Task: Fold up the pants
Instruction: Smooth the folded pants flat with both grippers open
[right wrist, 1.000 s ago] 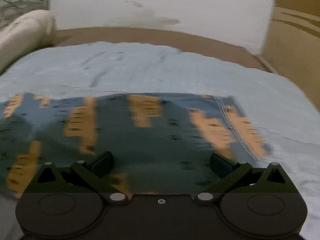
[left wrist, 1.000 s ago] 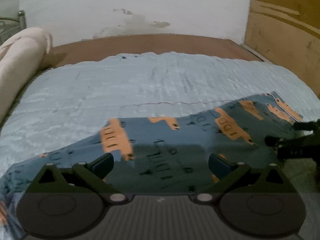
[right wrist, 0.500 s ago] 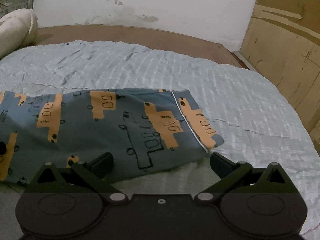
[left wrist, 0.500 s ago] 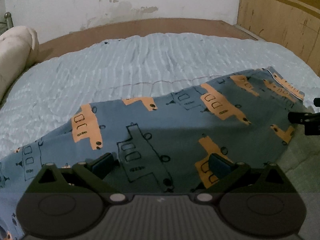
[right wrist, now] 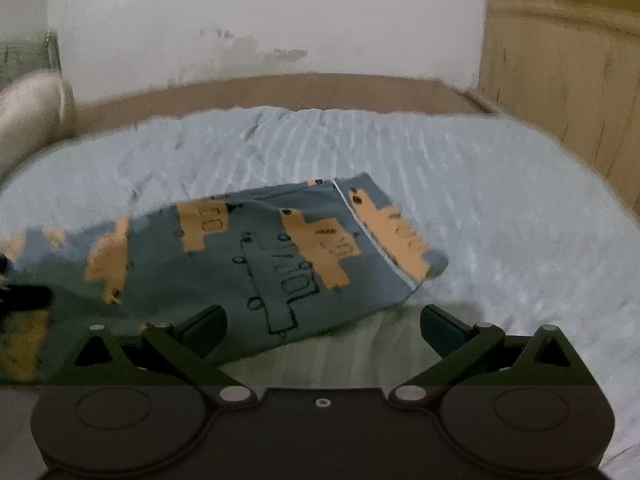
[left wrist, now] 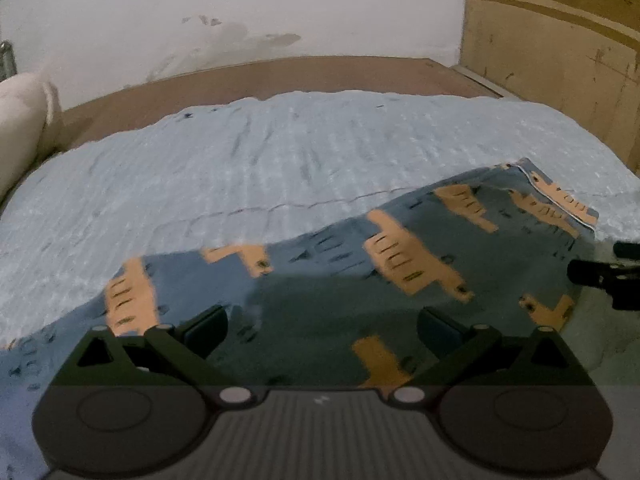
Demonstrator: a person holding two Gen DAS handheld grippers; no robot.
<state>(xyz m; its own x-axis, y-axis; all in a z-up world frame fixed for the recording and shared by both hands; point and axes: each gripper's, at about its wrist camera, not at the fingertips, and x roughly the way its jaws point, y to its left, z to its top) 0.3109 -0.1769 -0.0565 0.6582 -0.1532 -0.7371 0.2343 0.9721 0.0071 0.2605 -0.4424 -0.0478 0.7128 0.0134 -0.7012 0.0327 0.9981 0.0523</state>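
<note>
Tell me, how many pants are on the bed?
1. The blue pants with orange trucks lie flat on the light blue bed cover, in front of both open grippers.

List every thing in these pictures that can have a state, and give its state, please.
pants: spread flat on the bed, not held by either gripper.
left gripper: open, holding nothing, over the near part of the pants.
right gripper: open, holding nothing, at the near edge of the pants.
bedsheet: spread over the bed, lightly wrinkled.
pillow: lying at the far left edge of the bed.
</note>
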